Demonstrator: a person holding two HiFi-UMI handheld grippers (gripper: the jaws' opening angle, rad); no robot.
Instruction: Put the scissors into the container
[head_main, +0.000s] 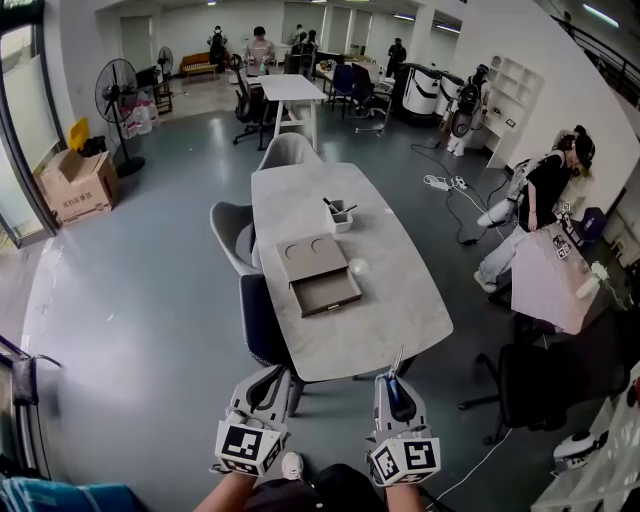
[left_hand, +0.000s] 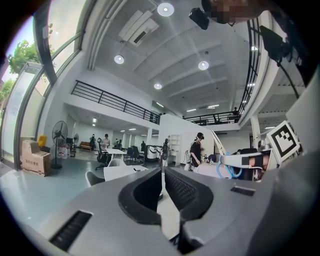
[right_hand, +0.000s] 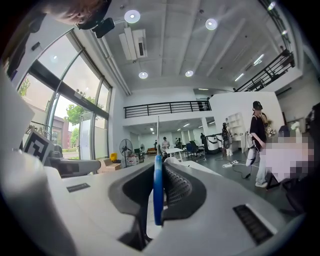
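Scissors (right_hand: 158, 195) sit pinched in the right tongs (right_hand: 161, 167); left tongs (left_hand: 162, 172) are closed tight, holding nothing.

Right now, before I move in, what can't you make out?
Right gripper view: thin blue-handled metal tool in the right claw shows edge-on; head view shows only its tip; shape unreadable.
Head view: small white square container: dark contents too small.
Head view: small white round object by the brown tray too small to identify.

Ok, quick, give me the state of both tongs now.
left tongs: closed, nothing between them.
right tongs: closed on the scissors.
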